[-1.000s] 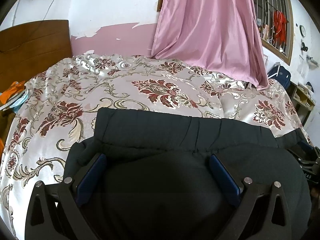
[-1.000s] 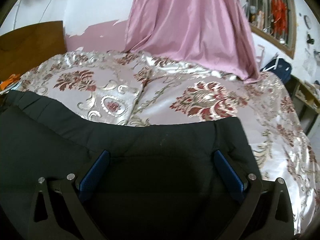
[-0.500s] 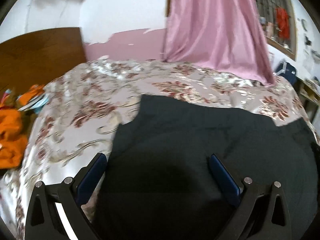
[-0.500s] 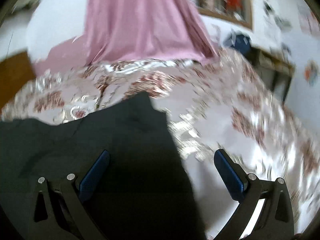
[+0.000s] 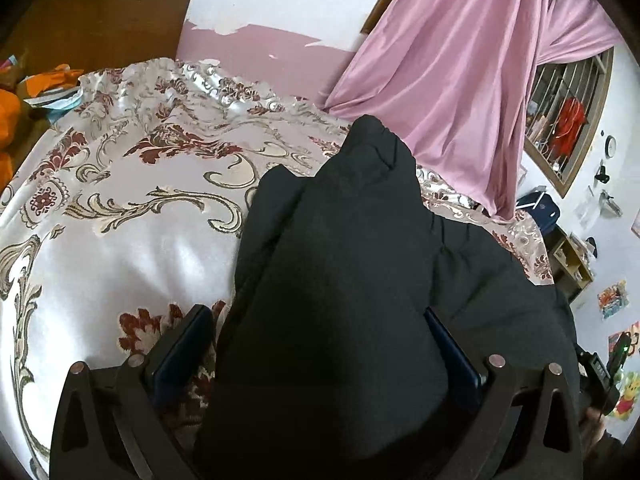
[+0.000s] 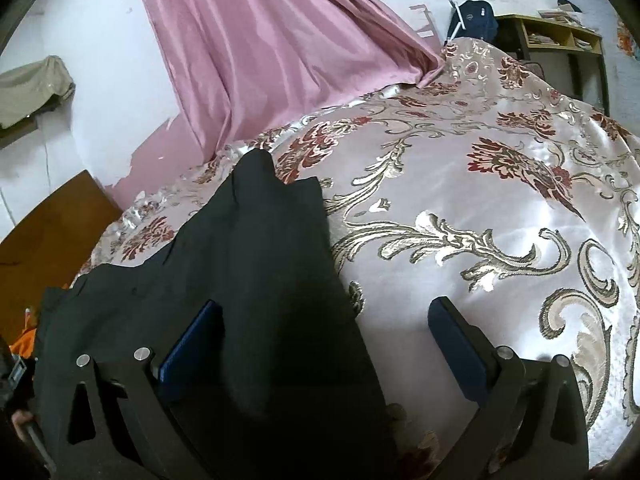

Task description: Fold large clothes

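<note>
Left wrist: we see the black garment (image 5: 340,280) bunched, matte, centre frame on the floral bedspread (image 5: 120,220); left gripper (image 5: 320,344) wide open, cloth between fingers. Right wrist: garment (image 6: 240,280) lower left; right gripper (image 6: 324,336) wide open, nothing clamped. No legible text.

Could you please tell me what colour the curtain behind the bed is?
The curtain is pink, with a satin sheen; it shows best in the right wrist view.
</note>
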A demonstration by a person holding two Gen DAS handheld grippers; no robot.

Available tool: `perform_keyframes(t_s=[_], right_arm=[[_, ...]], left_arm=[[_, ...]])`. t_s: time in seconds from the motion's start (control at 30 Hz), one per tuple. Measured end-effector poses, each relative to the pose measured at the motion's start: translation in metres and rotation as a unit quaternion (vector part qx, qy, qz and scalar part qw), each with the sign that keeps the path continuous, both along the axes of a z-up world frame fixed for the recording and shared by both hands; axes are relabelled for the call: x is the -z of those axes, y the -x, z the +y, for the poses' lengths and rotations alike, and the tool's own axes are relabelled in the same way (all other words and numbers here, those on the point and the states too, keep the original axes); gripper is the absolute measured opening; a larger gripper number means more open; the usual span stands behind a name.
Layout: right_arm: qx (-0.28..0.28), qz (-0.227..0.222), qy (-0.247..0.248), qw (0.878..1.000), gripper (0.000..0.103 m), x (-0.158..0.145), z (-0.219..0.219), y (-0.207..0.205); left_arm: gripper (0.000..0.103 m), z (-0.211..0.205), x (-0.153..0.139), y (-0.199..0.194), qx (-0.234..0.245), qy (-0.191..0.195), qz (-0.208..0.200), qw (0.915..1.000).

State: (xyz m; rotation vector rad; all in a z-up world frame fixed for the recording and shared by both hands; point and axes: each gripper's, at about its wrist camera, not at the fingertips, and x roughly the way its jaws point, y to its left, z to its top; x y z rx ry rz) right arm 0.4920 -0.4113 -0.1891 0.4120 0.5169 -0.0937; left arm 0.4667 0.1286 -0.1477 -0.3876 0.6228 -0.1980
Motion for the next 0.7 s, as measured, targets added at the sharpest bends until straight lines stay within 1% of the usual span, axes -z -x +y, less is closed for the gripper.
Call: perform_keyframes(t_s=[0.23,0.37,0.43,0.53,0.6,0.67,0.7], right_arm=[[-0.004,-0.017,0.005,1.0,0.102,0.004,0.006,0.005],[-0.038,-0.032,0.024,0.998,0.102,0.003,0.018,0.007],[-0.066,-0.028,0.035,0.997,0.102,0.003,0.027,0.004],[-0.117,-0.002,0.057,0.992,0.102,0.005,0.042,-0.006],[-0.132,0.013,0.045,0.99,0.102,0.005,0.039,-0.012],[-0.139,0.017,0.022,0.99,0.102,0.005,0.032,-0.016],[-0.141,0.018,0.018,0.99,0.102,0.004,0.031,-0.016]], left_arm=[[0.103,0.0,0.001,0.004,0.01,0.009,-0.004,0.9999],[0.103,0.004,0.004,0.008,0.034,0.028,-0.007,0.999],[0.103,0.006,0.006,0.01,0.039,0.038,-0.011,0.9984],[0.103,0.008,0.008,0.013,0.047,0.046,-0.018,0.9977],[0.103,0.007,0.008,0.015,0.052,0.048,-0.021,0.9973],[0.103,0.007,0.009,0.017,0.058,0.049,-0.025,0.9968],[0.103,0.007,0.01,0.018,0.06,0.049,-0.027,0.9966]])
